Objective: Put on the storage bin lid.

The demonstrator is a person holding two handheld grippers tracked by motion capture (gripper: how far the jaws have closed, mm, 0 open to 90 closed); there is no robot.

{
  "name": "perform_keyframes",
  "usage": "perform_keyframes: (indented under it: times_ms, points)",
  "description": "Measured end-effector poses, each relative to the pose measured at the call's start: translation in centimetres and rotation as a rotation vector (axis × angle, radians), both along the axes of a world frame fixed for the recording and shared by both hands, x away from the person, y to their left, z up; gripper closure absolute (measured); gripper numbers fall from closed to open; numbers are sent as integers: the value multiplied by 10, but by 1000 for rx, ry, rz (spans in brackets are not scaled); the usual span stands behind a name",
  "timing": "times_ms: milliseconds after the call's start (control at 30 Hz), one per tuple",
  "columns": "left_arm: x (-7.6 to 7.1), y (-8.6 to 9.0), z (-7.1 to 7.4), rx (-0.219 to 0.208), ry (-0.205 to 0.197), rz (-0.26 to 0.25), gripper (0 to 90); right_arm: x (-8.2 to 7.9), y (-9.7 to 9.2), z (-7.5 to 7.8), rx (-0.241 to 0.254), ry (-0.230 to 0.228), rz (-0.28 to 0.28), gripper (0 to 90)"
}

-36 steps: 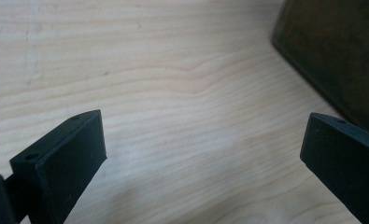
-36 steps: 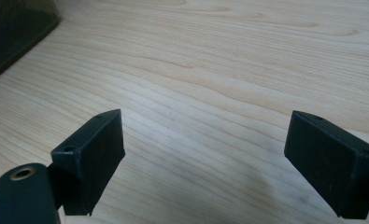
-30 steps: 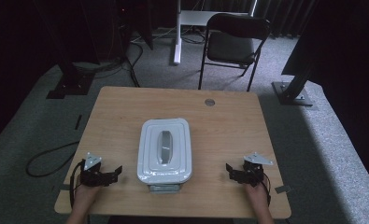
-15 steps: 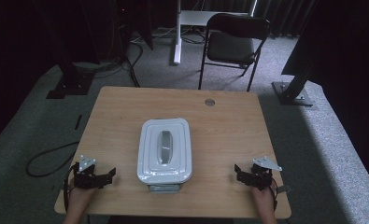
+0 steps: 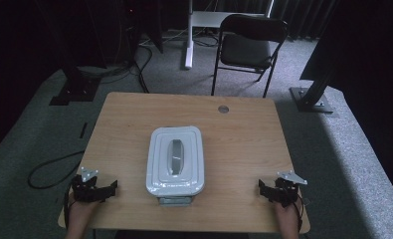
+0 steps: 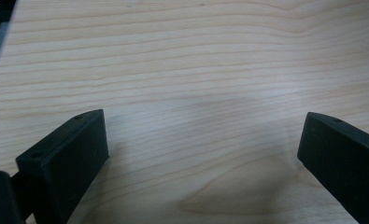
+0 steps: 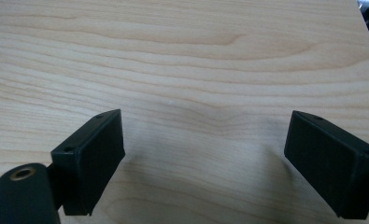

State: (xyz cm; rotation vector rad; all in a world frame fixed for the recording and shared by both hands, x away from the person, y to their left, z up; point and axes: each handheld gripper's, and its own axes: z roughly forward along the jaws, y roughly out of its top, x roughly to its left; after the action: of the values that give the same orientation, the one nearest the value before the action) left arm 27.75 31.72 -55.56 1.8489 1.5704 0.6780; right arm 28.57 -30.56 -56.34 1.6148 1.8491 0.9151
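A white lidded rectangular container [image 5: 176, 159] with a grey handle on its lid sits in the middle of the wooden table [image 5: 244, 144], near the front edge. My left gripper [image 5: 102, 189] rests low at the front left corner, open, well left of the container. My right gripper [image 5: 266, 189] sits at the front right corner, open too. In the left gripper view the left gripper [image 6: 201, 154] has its jaws wide apart over bare wood. In the right gripper view the right gripper [image 7: 205, 154] likewise has nothing between its jaws.
A round grommet hole [image 5: 223, 109] lies near the table's far edge. A black folding chair [image 5: 248, 47] stands behind the table. Dark stand bases [image 5: 311, 99] and a cable [image 5: 49, 172] lie on the grey carpet around it.
Both grippers have drawn back toward the table's front edge and slightly outward, away from the container. The container has not moved.
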Motion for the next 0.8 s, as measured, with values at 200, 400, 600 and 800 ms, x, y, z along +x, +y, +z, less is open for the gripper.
perform_keyframes:
  times_ms: [200, 400, 600, 800]
  points:
    - [0, 5, -1, 7, 18, 41, 25, 2, -1, -1, -38, 34, -18, 111]
    - [0, 6, -2, 30, 32, 59, 16, 1, -2, -1, -41, 36, -45, 110]
    - [0, 9, -2, 27, 33, 85, 17, 2, -4, -1, -36, 39, -82, 110]
    - [0, 9, -2, 28, 33, 63, 17, 2, -4, -1, -34, 38, -89, 110]
